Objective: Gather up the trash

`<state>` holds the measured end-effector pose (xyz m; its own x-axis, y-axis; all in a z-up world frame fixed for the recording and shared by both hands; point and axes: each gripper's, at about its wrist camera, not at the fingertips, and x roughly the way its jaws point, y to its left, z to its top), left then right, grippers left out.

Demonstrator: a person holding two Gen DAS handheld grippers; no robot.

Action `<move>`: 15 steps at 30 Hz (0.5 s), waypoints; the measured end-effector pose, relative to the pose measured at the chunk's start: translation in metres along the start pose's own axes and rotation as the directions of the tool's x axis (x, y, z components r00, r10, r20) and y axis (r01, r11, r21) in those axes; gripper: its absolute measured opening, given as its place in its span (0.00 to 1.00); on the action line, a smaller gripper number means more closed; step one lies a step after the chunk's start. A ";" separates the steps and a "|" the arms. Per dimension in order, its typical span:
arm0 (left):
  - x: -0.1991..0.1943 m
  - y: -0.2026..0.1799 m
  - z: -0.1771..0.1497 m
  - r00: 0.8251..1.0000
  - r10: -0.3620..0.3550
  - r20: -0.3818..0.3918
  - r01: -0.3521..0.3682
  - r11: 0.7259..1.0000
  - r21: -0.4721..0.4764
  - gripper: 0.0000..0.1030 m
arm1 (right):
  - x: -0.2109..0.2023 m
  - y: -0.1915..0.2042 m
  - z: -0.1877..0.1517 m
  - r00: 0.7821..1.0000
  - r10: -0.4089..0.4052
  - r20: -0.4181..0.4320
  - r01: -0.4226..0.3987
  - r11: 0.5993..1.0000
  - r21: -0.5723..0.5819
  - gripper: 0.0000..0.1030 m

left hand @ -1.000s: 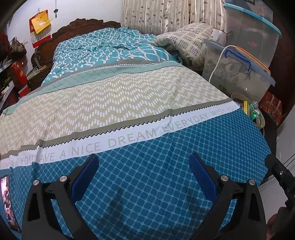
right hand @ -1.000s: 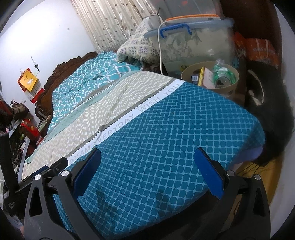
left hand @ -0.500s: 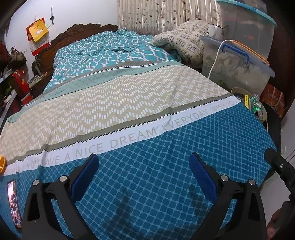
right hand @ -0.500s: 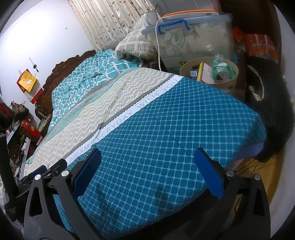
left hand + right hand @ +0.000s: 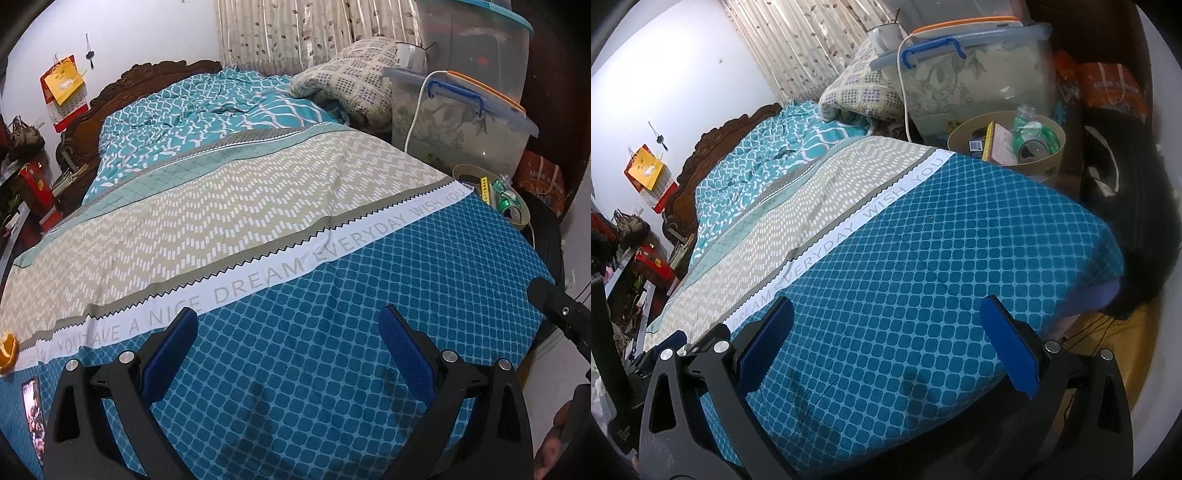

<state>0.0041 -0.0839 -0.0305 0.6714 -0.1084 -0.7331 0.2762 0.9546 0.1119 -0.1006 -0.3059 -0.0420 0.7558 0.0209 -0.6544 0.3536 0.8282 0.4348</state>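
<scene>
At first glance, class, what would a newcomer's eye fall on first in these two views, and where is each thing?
The bedspread fills both views, its white band of lettering running across the middle. Beyond the bed's far corner stands a round bin already holding a green can and packets. At the left view's edge, a piece of orange peel lies on the bedspread, with both grippers open above the blue check.

2 wrist views over the foot of the bed

Both look low along it toward the headboard; the right sits further right, nearer the bin; both share the blue quilt.
</scene>
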 end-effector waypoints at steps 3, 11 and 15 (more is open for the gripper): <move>-0.003 -0.002 0.000 1.000 0.013 0.011 -0.013 1.000 0.008 0.92 | -0.001 -0.002 0.000 1.000 0.002 0.003 -0.002 1.000 0.004 0.97; -0.005 -0.008 0.001 0.999 0.035 0.017 -0.036 0.999 0.015 0.92 | 0.001 -0.011 0.003 1.000 0.017 -0.002 -0.017 0.999 0.034 0.97; -0.006 -0.009 0.001 0.999 0.041 0.021 -0.041 0.999 0.011 0.92 | 0.003 -0.012 0.003 1.000 0.029 -0.012 -0.028 0.999 0.038 0.97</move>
<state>-0.0022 -0.0925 -0.0263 0.6965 -0.0753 -0.7136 0.2563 0.9550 0.1495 -0.1014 -0.3172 -0.0472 0.7592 0.0511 -0.6489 0.3526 0.8057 0.4760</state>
